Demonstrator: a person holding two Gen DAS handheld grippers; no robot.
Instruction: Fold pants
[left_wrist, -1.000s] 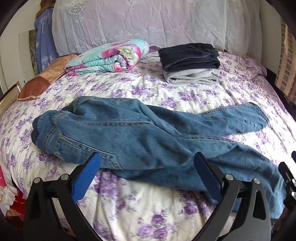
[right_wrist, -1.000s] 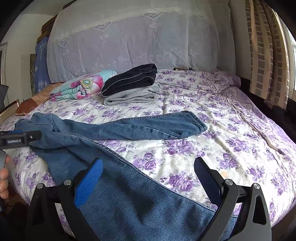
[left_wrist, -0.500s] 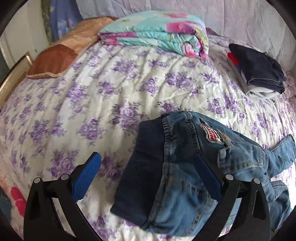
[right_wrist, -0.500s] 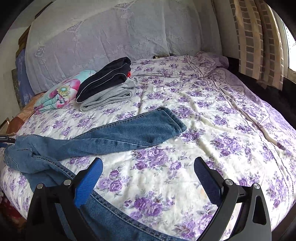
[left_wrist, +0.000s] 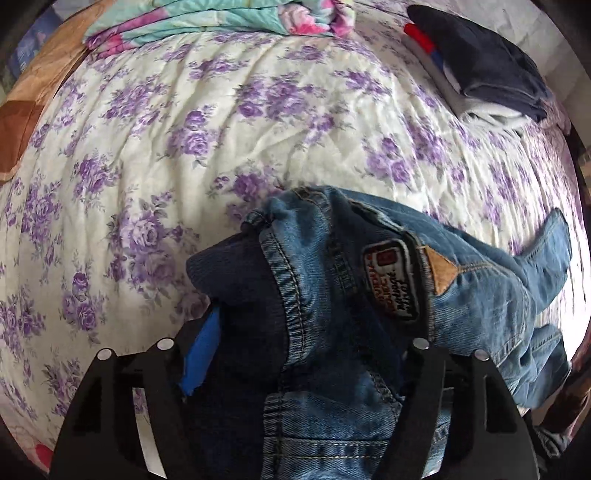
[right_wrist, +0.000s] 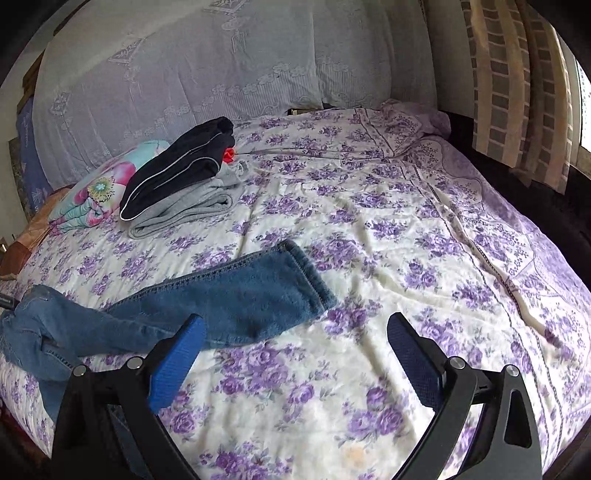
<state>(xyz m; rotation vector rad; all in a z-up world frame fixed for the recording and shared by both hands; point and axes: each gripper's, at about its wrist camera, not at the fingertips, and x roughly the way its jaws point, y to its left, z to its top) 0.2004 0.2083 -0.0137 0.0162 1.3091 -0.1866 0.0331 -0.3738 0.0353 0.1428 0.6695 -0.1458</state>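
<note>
Blue jeans (left_wrist: 369, 295) lie on a bed with a purple-flowered sheet (left_wrist: 184, 147). In the left wrist view the waistband with its patch label bunches between the fingers of my left gripper (left_wrist: 306, 354), which is closed on the denim; the blue left pad (left_wrist: 201, 358) shows, the right pad is hidden by cloth. In the right wrist view one jeans leg (right_wrist: 236, 299) stretches across the sheet (right_wrist: 406, 258), its hem pointing right. My right gripper (right_wrist: 295, 358) is open and empty, hovering just in front of that leg.
A stack of folded dark and grey clothes (right_wrist: 181, 184) sits near the headboard, also in the left wrist view (left_wrist: 487, 70). A folded floral blanket (right_wrist: 96, 192) lies beside it. A lace-covered pillow (right_wrist: 203, 74) and curtains (right_wrist: 517, 92) stand behind.
My left gripper moved to the waistband end and closed on it, bunching the denim. My right gripper rose and advanced toward the leg hem, staying open.
</note>
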